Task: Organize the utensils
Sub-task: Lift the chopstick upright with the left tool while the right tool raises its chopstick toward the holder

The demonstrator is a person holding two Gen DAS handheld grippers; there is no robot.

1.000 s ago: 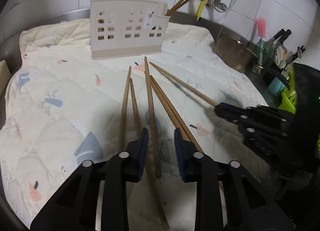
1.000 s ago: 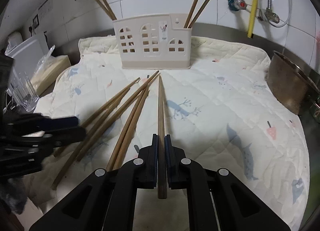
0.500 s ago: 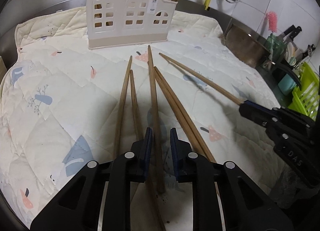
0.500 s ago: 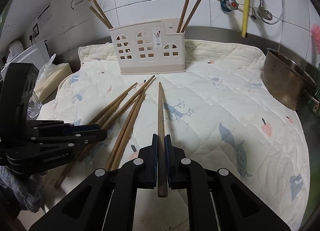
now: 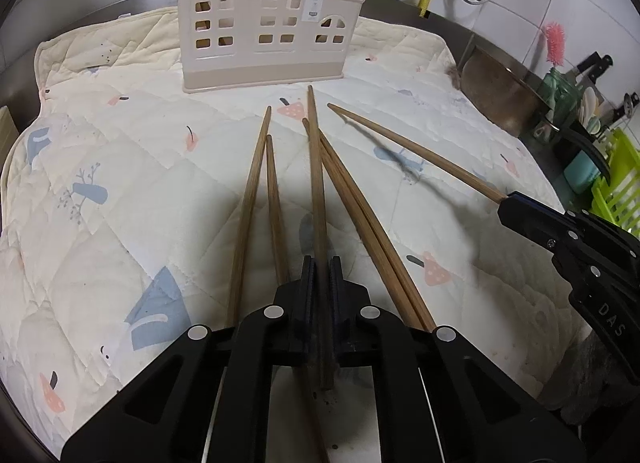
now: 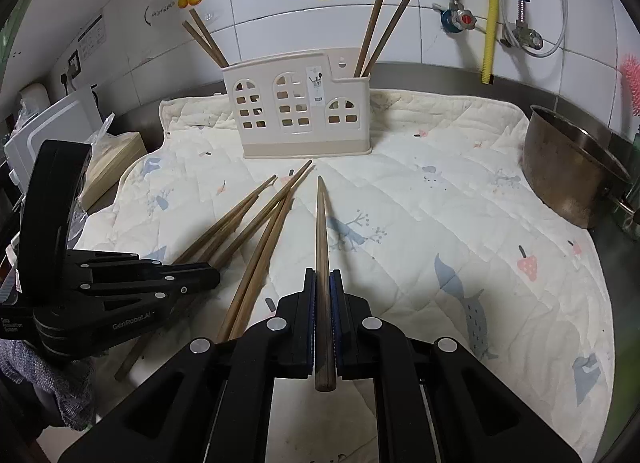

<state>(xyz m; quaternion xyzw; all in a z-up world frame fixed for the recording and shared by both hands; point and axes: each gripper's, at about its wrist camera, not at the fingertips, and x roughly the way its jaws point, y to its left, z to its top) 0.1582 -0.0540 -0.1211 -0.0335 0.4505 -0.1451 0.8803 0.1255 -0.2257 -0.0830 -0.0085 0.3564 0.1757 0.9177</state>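
Gripper in our left hand [image 5: 320, 275] has just closed its jaws on one chopstick [image 5: 318, 191], which now sits clamped between the pads and points toward the cream utensil holder [image 5: 264, 23]. Our right gripper [image 6: 323, 287] is likewise clenched on a single chopstick [image 6: 322, 223], its tip raised and aimed at the front of the same holder.

Progress looks partial. Two chopsticks [image 6: 200, 37] already stand in the holder's left end and two more [image 6: 380, 27] in its right end. In front of the holder, loose chopsticks [image 5: 256, 199] lie fanned on the quilted cloth [image 5: 120, 183] that covers the desk: we count two to the left of our left-hand stick and two pressed together to its right.

So we judge four stored, two in hand and four waiting. What remains is to carry the held pair to the holder, drop them in, then collect the rest. A metal pot [image 6: 572, 171] stands well to the holder's right, outside the work.
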